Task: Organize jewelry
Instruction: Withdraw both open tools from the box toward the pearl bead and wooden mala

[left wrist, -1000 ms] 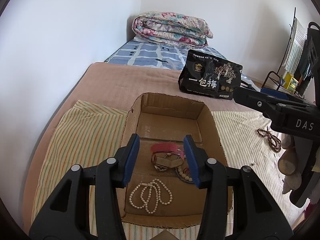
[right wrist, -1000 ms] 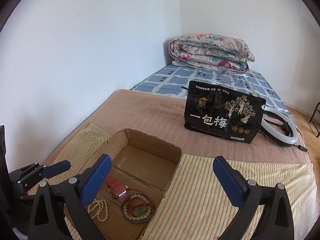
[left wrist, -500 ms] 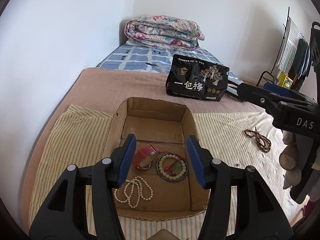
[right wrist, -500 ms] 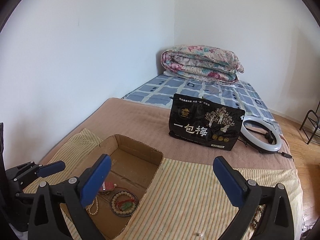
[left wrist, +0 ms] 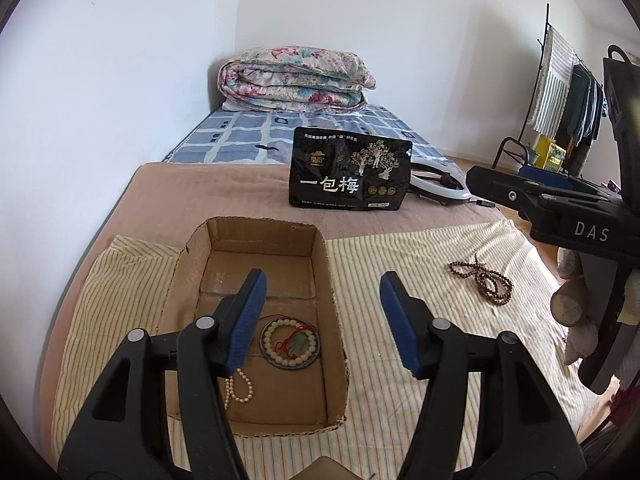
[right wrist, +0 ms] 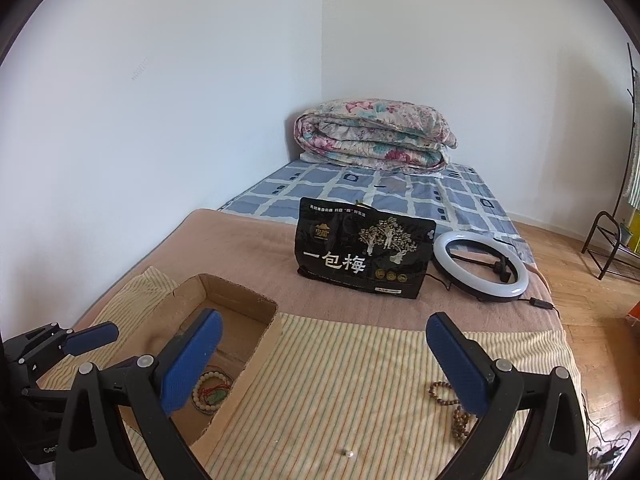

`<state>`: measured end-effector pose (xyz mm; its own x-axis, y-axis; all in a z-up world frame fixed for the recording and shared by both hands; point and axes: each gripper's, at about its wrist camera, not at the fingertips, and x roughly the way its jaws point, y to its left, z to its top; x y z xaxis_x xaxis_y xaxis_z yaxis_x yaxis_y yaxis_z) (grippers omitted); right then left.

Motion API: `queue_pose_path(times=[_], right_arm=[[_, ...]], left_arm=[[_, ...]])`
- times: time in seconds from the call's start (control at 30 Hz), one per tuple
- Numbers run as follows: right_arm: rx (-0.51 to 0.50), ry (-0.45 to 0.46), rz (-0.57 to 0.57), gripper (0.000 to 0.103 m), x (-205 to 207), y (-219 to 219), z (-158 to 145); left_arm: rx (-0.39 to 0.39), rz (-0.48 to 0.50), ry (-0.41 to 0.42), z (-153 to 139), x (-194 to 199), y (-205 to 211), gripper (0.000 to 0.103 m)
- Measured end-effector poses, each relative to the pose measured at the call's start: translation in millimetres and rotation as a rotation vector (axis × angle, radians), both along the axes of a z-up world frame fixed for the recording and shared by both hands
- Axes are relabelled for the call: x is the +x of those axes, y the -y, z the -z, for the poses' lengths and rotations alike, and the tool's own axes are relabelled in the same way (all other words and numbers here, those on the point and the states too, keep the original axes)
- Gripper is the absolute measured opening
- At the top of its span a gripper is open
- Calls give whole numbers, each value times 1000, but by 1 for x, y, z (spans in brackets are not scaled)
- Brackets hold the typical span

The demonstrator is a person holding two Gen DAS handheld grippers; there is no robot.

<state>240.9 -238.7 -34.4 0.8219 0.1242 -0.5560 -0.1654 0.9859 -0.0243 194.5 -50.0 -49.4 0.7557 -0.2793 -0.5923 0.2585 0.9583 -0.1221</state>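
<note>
An open cardboard box (left wrist: 332,280) sits on a striped cloth (left wrist: 400,264) on the bed. Inside lie a pale bead bracelet with a green pendant (left wrist: 290,342) and a white pearl necklace (left wrist: 240,386), partly hidden by my left finger. A brown bead necklace (left wrist: 482,278) lies on the cloth to the right, also in the right wrist view (right wrist: 452,404). My left gripper (left wrist: 320,320) is open and empty above the box's right wall. My right gripper (right wrist: 326,364) is open and empty above the cloth, between the box (right wrist: 256,308) and the brown beads. A small loose bead (right wrist: 349,453) lies on the cloth.
A black snack bag (left wrist: 350,174) stands behind the box. A ring light (right wrist: 480,266) lies beside it. A folded floral quilt (left wrist: 296,80) sits at the bed's head. A clothes rack (left wrist: 560,92) stands at the right. The wall runs along the left.
My left gripper has opened wider and shifted right and back from the box contents. My right gripper has moved right, bringing the brown beads into its view.
</note>
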Motion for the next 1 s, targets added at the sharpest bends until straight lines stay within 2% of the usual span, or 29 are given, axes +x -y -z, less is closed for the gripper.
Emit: queue_pose_path(times=[0.37,0.73,1.0], right_arm=[[-10,-9,81,103,-14,75,5],[-16,-60,177,103,-21,161,40],[-32,-122,168,103,-20,198,78]], left_arm=[[-10,65,-25,7,-2,45,66],[-20,147,-92,37,-1,93,66],[-5,197,-136,68,3,124,66]])
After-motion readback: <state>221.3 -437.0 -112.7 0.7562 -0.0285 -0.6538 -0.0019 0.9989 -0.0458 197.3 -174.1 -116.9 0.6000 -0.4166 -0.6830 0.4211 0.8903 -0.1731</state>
